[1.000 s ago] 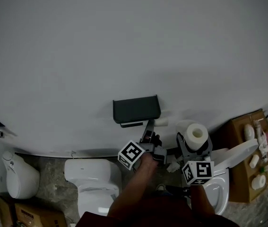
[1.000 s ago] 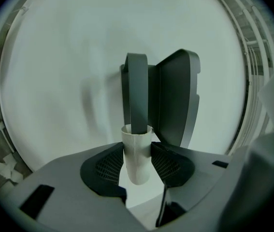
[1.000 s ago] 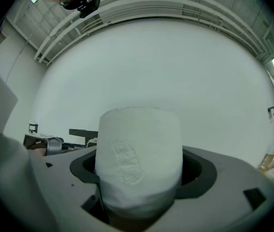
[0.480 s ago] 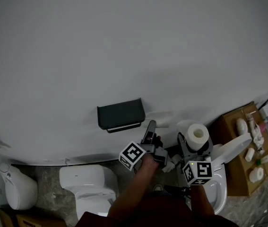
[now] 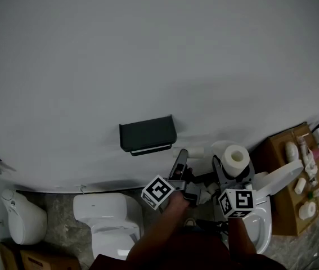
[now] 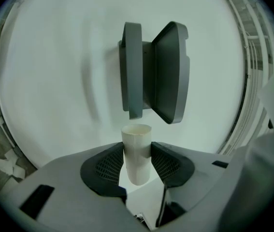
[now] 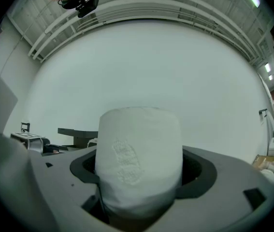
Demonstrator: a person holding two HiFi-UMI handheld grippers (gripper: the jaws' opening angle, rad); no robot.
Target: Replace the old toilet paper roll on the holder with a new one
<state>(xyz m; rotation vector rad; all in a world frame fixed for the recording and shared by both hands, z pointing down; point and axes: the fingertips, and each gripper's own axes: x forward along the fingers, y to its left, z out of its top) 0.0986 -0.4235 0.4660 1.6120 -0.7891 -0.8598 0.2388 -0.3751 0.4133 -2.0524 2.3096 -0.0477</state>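
- The left gripper (image 6: 137, 164) has its fingers (image 6: 103, 166) partly closed on the old roll's bare cardboard core (image 6: 137, 151). The ribbed pads press on the core from both sides, and it stands out past the fingertips.
- In the left gripper view the core is off the dark holder (image 6: 153, 79) and just near of it. The holder is fixed to the far wall (image 5: 148, 49).
- The right gripper (image 7: 139, 178) has its fingers spread wide around the new toilet paper roll (image 7: 139, 153). The roll is full and white, fills the gap between the pads, and is gripped by its sides.
- In the head view the new roll is to the right of the holder and apart from it, over a toilet with its seat raised (image 5: 260, 224).
- A second toilet (image 5: 111, 218) stands on the floor below the holder, at the left. A cardboard box (image 5: 286, 167) holding small bottles sits at the far right.
- Step in hand, as I judge it: the old core is removed and the new roll is ready but not yet mounted.
- The next move calls for the core to be taken clear and put down.
- The right gripper should then carry the roll left to the holder, line its hollow centre up with the bar, and slide it on before opening.
- No view shows the bar clearly, so which way the roll must go on cannot be told.
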